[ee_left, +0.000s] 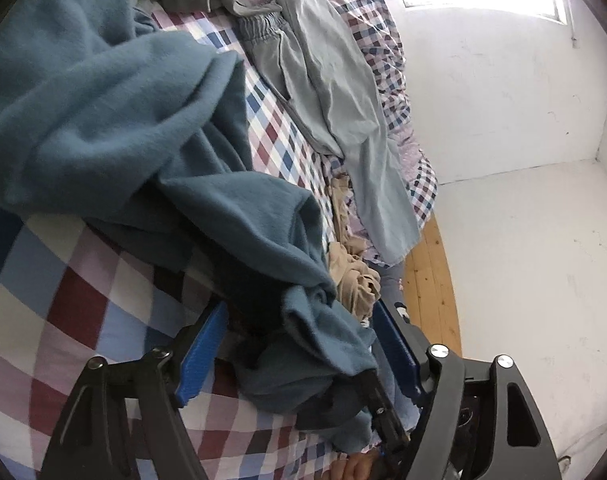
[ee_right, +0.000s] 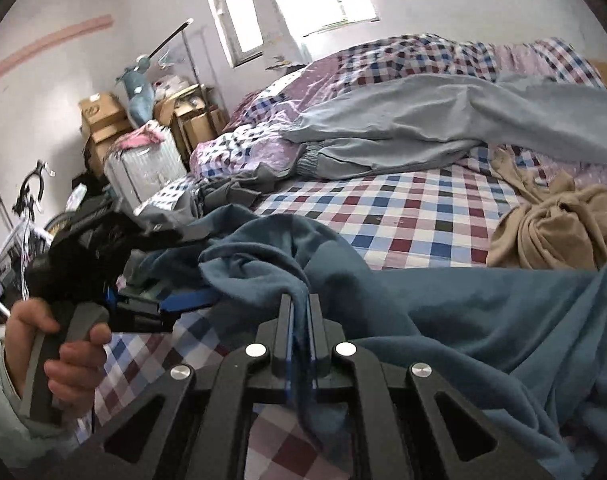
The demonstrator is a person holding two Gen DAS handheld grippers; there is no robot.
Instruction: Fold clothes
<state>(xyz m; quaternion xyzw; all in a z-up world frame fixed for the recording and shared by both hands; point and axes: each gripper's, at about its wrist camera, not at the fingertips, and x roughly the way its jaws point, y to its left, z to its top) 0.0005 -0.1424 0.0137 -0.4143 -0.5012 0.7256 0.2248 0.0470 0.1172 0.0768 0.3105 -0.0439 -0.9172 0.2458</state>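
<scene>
Left claw (ee_left: 299, 344): blue fingers (ee_left: 201, 354) spread wide, with a bunched fold of the teal fleece garment (ee_left: 115, 120) lying between them; the pads do not press on the cloth. In the right wrist view the same claw (ee_right: 175, 304) shows at the fleece's left edge, held by a hand (ee_right: 59, 356) wrapped around its grey handle.

Right claw (ee_right: 299, 308): fingers drawn together, pinching a ridge of the teal fleece garment (ee_right: 463, 312) between the pads.

Teal fleece garment: spread in loose folds on the checked bedsheet (ee_right: 403, 216), at the near edge of the bed, directly in front of both claws.

Other items, placed from the fleece:
- Light grey trousers (ee_right: 443, 120) lie stretched across the bed beyond it, elastic waistband toward the left in the right wrist view.
- A crumpled tan garment (ee_right: 551, 232) sits beyond it to the right, on the sheet.
- A dark grey garment (ee_right: 231, 188) lies bunched beyond it to the left, beside the trousers' waistband.
- Cardboard boxes (ee_right: 103, 120) and a suitcase (ee_right: 143, 168) stand off the bed, far left, against the wall.
</scene>
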